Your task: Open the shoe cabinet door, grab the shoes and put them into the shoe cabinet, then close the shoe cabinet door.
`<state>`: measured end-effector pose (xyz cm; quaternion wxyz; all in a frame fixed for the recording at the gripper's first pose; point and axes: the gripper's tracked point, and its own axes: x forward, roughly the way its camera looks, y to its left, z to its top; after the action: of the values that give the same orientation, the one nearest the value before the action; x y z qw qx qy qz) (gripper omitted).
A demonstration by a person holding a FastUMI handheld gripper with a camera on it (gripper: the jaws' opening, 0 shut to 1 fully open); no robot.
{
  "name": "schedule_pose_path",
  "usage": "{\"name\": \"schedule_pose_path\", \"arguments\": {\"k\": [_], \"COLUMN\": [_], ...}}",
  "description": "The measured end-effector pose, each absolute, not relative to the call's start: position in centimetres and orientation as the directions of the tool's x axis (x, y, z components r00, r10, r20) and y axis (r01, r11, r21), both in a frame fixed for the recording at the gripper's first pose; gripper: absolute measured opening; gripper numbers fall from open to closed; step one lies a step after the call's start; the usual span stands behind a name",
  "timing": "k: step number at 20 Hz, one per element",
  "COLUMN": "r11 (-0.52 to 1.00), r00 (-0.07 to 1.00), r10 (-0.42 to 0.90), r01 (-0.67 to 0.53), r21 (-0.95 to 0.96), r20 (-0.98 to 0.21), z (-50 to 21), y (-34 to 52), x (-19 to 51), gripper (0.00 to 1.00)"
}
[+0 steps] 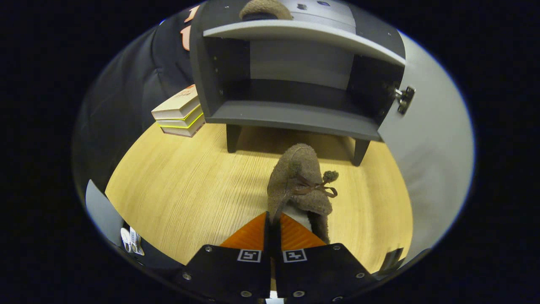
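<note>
Gripping the rear edge of a brown fuzzy shoe [300, 181], the claw [273, 223] has both fingers pressed nearly together on the collar at the heel. This shoe points away from the fingers toward the shoe cabinet [295, 71], its toe near the cabinet's legs, a small bow with a pompom on its right side. Whether its sole touches the wooden desk [177, 190] I cannot tell. The cabinet door [430, 135] stands swung open to the right, hinge showing. Its lower compartment is bare; a second shoe [265, 9] sits on the upper shelf. Stacked books [179, 112] lie just left of the cabinet.
</note>
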<state>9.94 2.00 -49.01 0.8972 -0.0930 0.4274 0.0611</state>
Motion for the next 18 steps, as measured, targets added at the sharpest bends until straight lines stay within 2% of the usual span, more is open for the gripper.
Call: {"name": "schedule_pose_path", "arguments": {"k": [4, 12, 18], "r11": [0.980, 0.985, 0.979], "r00": [0.689, 0.838, 0.884], "r10": [0.011, -0.055, -0.068], "r01": [-0.152, -0.045, -0.031], "r21": [-0.130, -0.168, -0.203], "r20": [-0.724, -0.543, -0.463], "z": [-43.5, -31.9, -25.8], "y": [3.4, 5.2, 5.2], "x": [10.1, 12.1, 14.5], "gripper": [0.04, 0.05, 0.05]}}
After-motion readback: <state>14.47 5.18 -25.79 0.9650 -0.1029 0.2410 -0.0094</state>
